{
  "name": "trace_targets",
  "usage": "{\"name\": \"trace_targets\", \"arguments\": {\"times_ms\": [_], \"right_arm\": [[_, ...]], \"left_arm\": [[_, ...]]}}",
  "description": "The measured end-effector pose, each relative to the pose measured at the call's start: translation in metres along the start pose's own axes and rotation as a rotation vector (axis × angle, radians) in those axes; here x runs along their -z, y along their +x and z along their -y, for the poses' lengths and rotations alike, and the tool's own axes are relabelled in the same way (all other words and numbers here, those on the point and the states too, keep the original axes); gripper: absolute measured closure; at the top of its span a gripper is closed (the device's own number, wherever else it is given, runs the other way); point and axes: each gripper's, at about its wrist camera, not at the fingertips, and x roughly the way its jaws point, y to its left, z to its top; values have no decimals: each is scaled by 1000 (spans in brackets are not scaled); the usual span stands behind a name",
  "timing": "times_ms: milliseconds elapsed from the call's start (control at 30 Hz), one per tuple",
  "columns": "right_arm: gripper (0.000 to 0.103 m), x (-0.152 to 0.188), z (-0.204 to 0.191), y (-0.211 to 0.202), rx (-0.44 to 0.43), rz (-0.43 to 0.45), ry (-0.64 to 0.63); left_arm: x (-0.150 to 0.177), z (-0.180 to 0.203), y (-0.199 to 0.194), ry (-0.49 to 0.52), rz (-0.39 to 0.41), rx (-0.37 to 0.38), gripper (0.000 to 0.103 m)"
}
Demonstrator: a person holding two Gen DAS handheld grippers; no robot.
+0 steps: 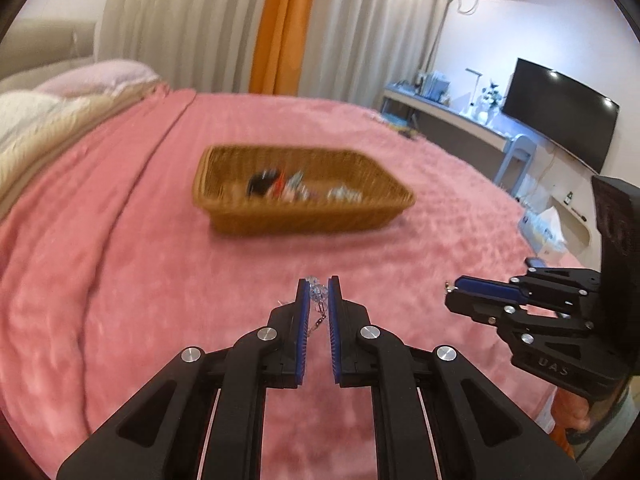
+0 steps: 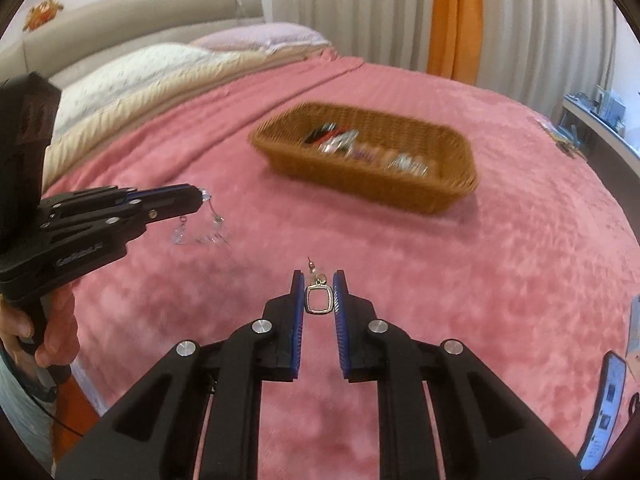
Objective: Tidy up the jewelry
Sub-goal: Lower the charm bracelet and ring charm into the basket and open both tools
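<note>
Basket contents are motion-blurred; separate pieces of jewelry inside cannot be counted. One wicker basket sits far centre on the pink blanket. Two grippers are in view, each holding one piece. The left gripper is closed on a clear beaded piece, whose dangling strands are smeared in the right wrist view. The right gripper pinches a square-loop earring, near centre, above the blanket.

Left gripper level, blue pads nearly closed and pinching, human hand on its handle; right gripper level beside it, pads closed on an item.
</note>
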Motion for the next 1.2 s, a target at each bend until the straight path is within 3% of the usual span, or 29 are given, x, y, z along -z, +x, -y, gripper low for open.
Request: {"name": "trace_targets", "arguments": {"times_ms": [267, 567, 867, 1100, 1167, 1200], "right_arm": [[91, -57, 46, 11, 25, 70, 85], [91, -111, 98, 72, 16, 64, 171], [91, -124, 118, 138, -4, -15, 213], [90, -120, 122, 162, -17, -74, 230], [90, -119, 124, 163, -40, -72, 245], [88, -119, 124, 161, -29, -67, 244]], "left_arm": [[-64, 12, 7, 63, 81, 39, 96], [-121, 8, 67, 54, 112, 57, 96], [-128, -11, 143, -9, 52, 50, 96], [-119, -26, 171, -56, -22, 45, 95], [-118, -29, 171, -78, -35, 67, 92], [-118, -30, 170, -83, -34, 69, 81]]}}
